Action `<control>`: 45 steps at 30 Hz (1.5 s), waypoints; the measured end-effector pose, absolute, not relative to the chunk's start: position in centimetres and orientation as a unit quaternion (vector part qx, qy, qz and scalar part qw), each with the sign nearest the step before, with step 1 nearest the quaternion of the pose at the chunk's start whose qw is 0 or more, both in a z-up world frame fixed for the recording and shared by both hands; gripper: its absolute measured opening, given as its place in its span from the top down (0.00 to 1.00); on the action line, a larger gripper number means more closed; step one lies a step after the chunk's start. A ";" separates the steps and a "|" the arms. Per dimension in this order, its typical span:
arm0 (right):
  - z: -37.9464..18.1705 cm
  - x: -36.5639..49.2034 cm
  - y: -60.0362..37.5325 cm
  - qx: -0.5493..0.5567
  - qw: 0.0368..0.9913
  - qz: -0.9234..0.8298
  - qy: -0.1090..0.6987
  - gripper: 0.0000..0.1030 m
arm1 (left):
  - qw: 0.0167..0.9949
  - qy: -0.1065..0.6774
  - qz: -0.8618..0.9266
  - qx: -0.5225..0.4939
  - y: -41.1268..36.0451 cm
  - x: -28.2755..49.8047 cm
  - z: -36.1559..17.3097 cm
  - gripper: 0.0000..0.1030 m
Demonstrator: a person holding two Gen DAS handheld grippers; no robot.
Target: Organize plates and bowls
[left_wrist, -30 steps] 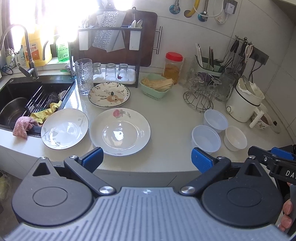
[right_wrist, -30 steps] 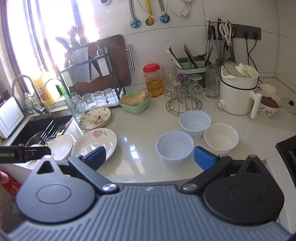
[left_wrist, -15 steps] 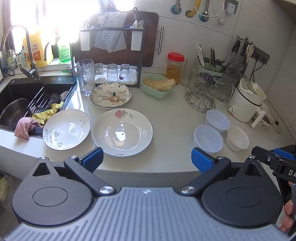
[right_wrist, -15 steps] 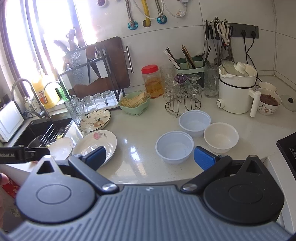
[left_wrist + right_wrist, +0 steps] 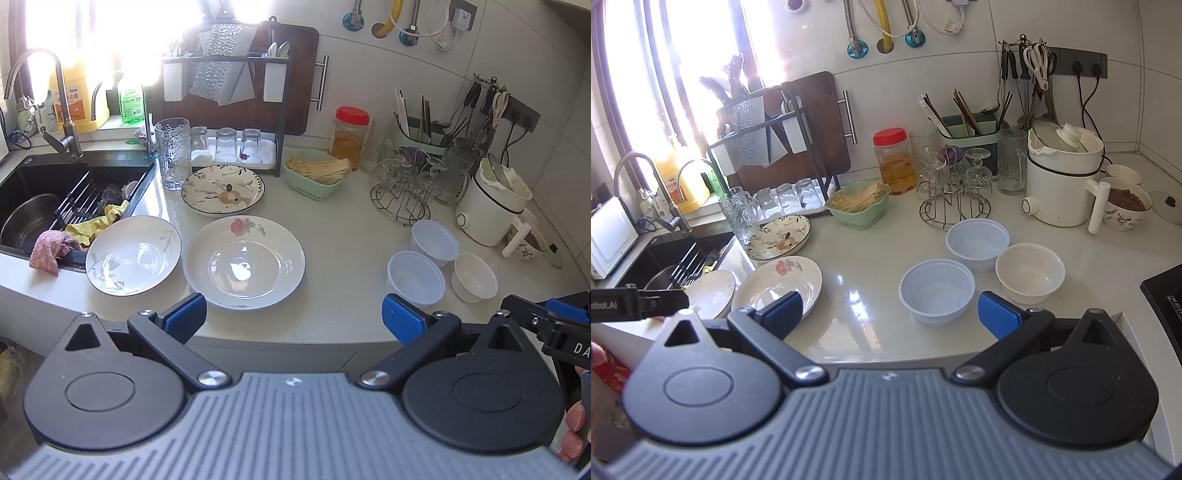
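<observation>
Three plates lie on the white counter: a large rose plate (image 5: 243, 262) (image 5: 779, 282), a leaf plate (image 5: 133, 254) (image 5: 711, 291) at the sink edge, and a floral dark-rimmed plate (image 5: 223, 189) (image 5: 778, 236) behind. Three bowls stand to the right: two translucent plastic bowls (image 5: 415, 278) (image 5: 434, 242) (image 5: 936, 291) (image 5: 977, 243) and a white bowl (image 5: 474, 277) (image 5: 1030, 273). My left gripper (image 5: 293, 319) is open and empty, held at the counter's front edge before the rose plate. My right gripper (image 5: 890, 314) is open and empty before the near plastic bowl.
A black sink (image 5: 55, 199) with cloths is at the left. A tall glass (image 5: 172, 153), a green basket (image 5: 316, 177), a wire glass rack (image 5: 400, 201), a white cooker (image 5: 1062, 177) and a filled bowl (image 5: 1123, 203) stand behind. A stove edge (image 5: 1167, 295) is right.
Both grippers have drifted slightly; the views shifted a little and the dishes sit where they were. Both stay open.
</observation>
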State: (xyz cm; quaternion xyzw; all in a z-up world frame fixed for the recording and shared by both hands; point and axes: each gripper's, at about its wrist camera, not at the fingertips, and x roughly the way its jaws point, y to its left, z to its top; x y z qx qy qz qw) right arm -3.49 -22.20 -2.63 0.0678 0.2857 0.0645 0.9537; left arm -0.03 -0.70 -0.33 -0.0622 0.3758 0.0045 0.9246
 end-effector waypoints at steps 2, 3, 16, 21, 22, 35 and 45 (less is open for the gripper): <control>-2.7 -3.5 -22.3 0.064 0.953 0.067 0.288 0.00 | 0.925 0.375 0.009 -0.063 -0.8 -0.1 -0.4 0.00; -2.7 -3.5 -22.3 0.061 0.953 0.068 0.288 0.00 | 0.925 0.375 0.011 -0.065 -0.8 0.0 -0.4 0.00; -3.0 -3.6 -23.2 0.074 0.953 0.060 0.288 0.00 | 0.924 0.375 0.007 -0.072 -1.7 0.0 -1.1 0.00; -3.1 -3.6 -23.5 0.074 0.953 0.061 0.288 0.00 | 0.924 0.376 0.014 -0.075 -1.7 0.0 -1.1 0.00; -3.1 -3.6 -23.5 0.074 0.952 0.062 0.290 0.00 | 0.923 0.377 0.015 -0.075 -1.8 0.0 -1.1 0.00; -2.8 -2.7 -22.3 0.052 0.945 0.089 0.309 0.00 | 0.920 0.376 0.037 -0.103 -0.8 -1.0 -1.0 0.00; -3.3 -1.6 -20.2 0.065 0.946 0.065 0.311 0.00 | 0.918 0.386 0.015 -0.090 2.3 1.6 -1.7 0.00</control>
